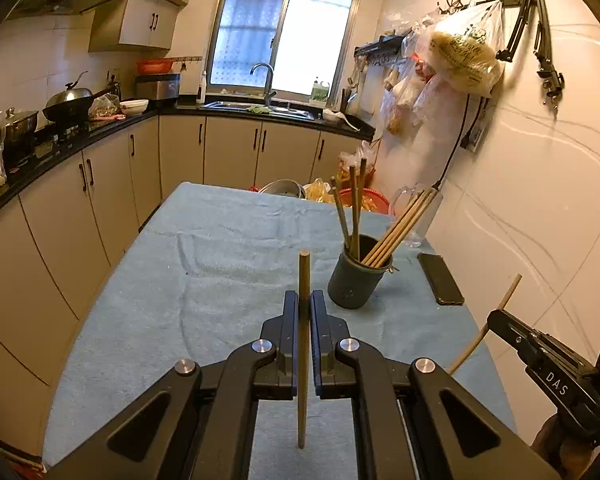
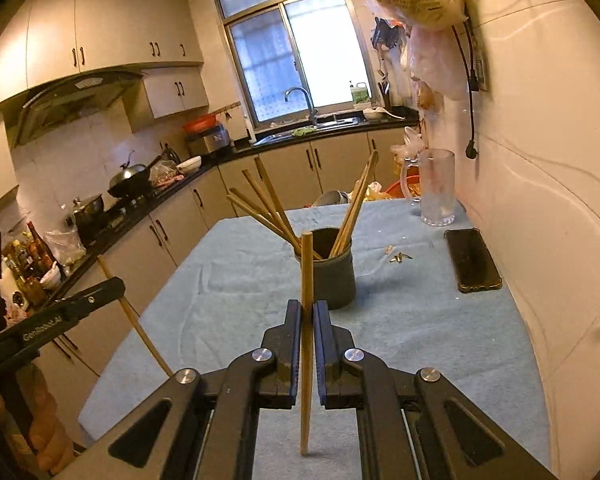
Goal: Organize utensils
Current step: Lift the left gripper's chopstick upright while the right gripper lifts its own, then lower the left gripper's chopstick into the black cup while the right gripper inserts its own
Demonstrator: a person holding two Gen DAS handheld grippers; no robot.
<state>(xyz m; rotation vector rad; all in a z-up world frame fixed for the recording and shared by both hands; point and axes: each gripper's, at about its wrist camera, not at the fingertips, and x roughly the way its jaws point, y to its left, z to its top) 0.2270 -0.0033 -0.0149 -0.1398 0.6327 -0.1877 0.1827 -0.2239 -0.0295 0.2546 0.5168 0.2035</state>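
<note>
kitchen, table (image 1: 220, 240) under a blue-grey cloth. left gripper (image 1: 305, 300) pinched tight on one chopstick (image 1: 304, 276), held upright above the table's near edge. dark cup (image 1: 358, 276) mid-table toward the right edge, more chopsticks (image 1: 396, 232) leaning in it. right gripper (image 2: 308, 310) likewise clamped on its own chopstick (image 2: 307, 264). black phone (image 2: 474, 260) along the right edge, glass mug (image 2: 436, 188) at the far right corner.

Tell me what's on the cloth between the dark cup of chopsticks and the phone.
In the right wrist view, a few small scraps lie on the cloth between the cup and the phone; otherwise that stretch is bare.
</note>
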